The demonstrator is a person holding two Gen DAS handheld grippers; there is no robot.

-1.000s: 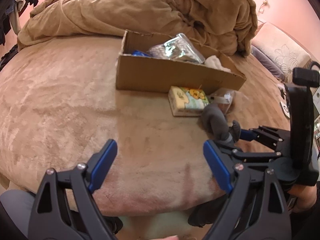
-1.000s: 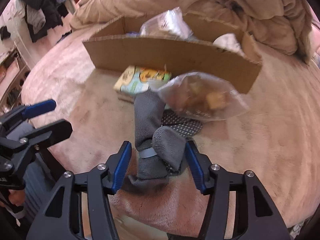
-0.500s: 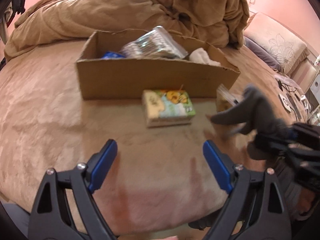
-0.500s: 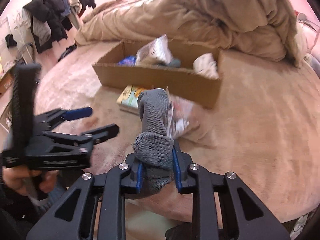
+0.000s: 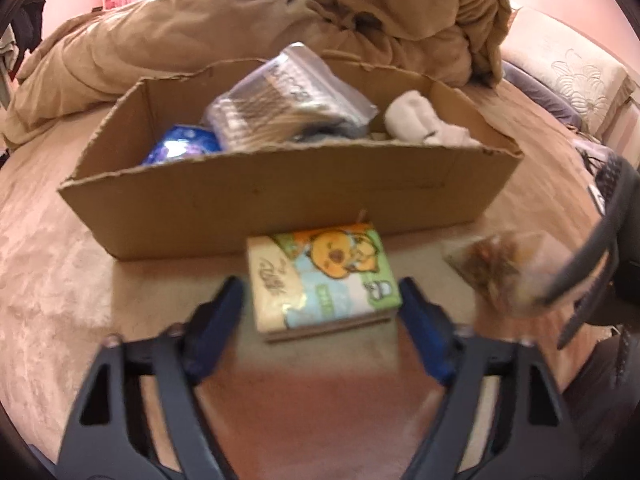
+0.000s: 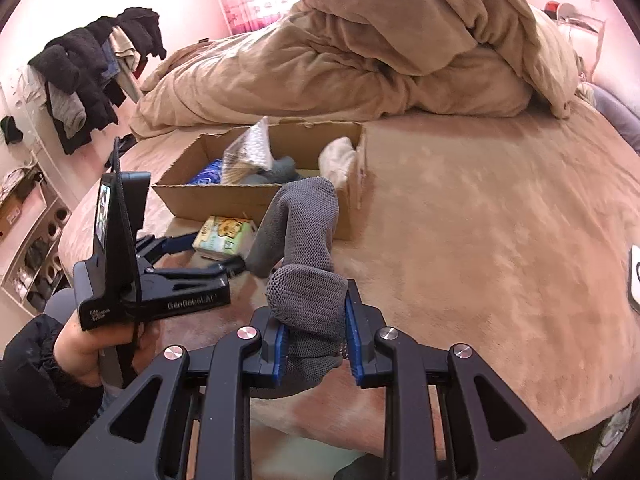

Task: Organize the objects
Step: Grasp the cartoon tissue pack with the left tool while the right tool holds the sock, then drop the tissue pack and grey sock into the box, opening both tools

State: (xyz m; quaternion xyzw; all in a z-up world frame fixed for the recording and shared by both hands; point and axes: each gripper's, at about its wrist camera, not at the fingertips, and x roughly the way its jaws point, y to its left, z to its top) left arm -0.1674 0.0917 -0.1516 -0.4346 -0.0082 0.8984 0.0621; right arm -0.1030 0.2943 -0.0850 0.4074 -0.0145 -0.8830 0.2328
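Note:
A cardboard box (image 5: 280, 196) sits on the bed and holds a clear bag, a blue packet and a white sock. It also shows in the right wrist view (image 6: 224, 194). A tissue pack with a cartoon print (image 5: 320, 280) lies in front of the box, between the fingers of my open left gripper (image 5: 320, 320). The pack also shows in the right wrist view (image 6: 224, 236). A clear snack bag (image 5: 508, 272) lies to the right of the pack. My right gripper (image 6: 316, 332) is shut on a grey sock (image 6: 304, 256) and holds it above the bed.
A heaped tan duvet (image 6: 360, 60) lies behind the box. Clothes hang on a rack (image 6: 88, 76) at the left. A pillow (image 5: 572, 80) lies at the far right. The bed's front edge is just below both grippers.
My left gripper has moved forward until its fingers flank the tissue pack. My right gripper closed on the grey sock and lifted it up and back from the bed.

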